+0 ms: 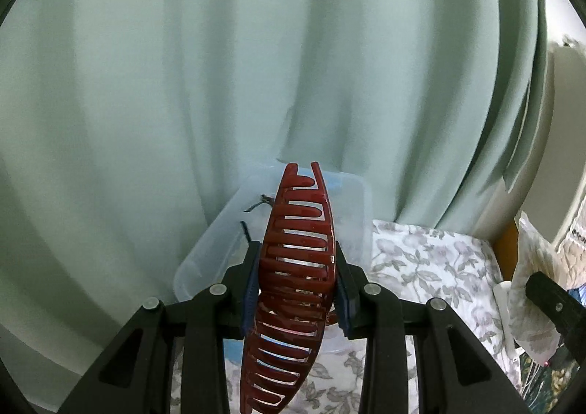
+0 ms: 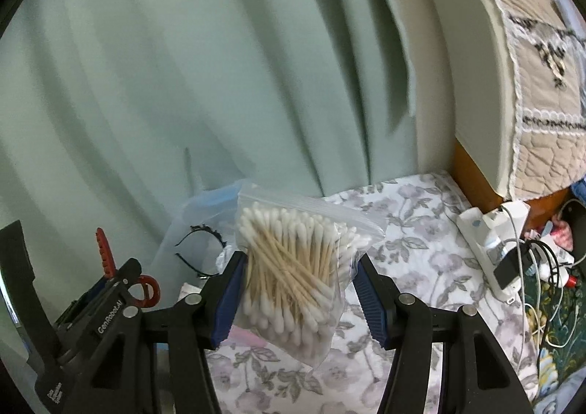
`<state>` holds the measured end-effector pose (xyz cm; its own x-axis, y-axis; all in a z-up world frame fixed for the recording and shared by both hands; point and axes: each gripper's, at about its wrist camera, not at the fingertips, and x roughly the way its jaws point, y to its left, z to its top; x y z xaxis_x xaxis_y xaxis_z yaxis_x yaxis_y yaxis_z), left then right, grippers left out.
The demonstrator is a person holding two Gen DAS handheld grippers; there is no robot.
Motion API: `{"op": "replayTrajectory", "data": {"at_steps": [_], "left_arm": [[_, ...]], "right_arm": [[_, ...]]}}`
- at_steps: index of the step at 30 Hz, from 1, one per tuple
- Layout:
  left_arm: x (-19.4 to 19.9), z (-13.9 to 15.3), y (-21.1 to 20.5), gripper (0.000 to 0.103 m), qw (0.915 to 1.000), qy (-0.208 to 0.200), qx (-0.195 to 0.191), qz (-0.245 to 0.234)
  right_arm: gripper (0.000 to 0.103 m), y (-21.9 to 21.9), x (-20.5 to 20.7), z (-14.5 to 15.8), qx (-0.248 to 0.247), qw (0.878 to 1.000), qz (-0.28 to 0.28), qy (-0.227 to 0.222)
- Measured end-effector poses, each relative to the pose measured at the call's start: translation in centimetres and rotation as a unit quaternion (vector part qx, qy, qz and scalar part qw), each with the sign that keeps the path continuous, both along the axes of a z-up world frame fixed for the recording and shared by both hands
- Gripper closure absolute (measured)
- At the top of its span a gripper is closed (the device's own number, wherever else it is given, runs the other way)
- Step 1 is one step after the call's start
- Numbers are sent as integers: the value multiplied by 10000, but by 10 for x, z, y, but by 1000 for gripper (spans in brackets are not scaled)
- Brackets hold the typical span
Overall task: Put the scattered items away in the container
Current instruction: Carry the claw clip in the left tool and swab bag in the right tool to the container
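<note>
My left gripper (image 1: 297, 276) is shut on a dark red hair claw clip (image 1: 293, 267) and holds it upright, above the near end of a clear plastic container (image 1: 205, 252). A thin black hairband (image 1: 252, 216) lies in the container. My right gripper (image 2: 298, 287) is shut on a clear zip bag of cotton swabs (image 2: 293, 267), held above the floral cloth, to the right of the container (image 2: 172, 241). The hairband (image 2: 199, 249) shows there too. The left gripper with the red clip (image 2: 106, 260) shows at the lower left of the right wrist view.
A floral cloth (image 2: 421, 249) covers the surface. A pale green curtain (image 1: 219, 66) hangs behind the container. A white power strip with chargers and cables (image 2: 505, 260) lies at the right edge. A quilted cover over wooden furniture (image 2: 531, 121) stands at the far right.
</note>
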<state>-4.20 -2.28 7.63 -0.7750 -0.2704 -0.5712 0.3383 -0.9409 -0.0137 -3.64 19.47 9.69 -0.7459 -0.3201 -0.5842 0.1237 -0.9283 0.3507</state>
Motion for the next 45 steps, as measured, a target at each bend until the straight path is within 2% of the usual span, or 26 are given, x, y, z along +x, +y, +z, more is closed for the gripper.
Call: {"op": "replayTrajectory", "data": {"at_steps": [14, 19, 45], "left_arm": [[9, -3, -47, 67, 9991, 37, 304, 309], [3, -12, -62, 67, 9983, -39, 448, 377], [-50, -68, -109, 67, 9939, -587, 782, 504]], "right_arm": [[42, -52, 8, 16, 236, 9983, 467, 257], [42, -69, 4, 14, 330, 9971, 640, 245], [40, -146, -43, -45, 744, 9880, 1273, -470]]}}
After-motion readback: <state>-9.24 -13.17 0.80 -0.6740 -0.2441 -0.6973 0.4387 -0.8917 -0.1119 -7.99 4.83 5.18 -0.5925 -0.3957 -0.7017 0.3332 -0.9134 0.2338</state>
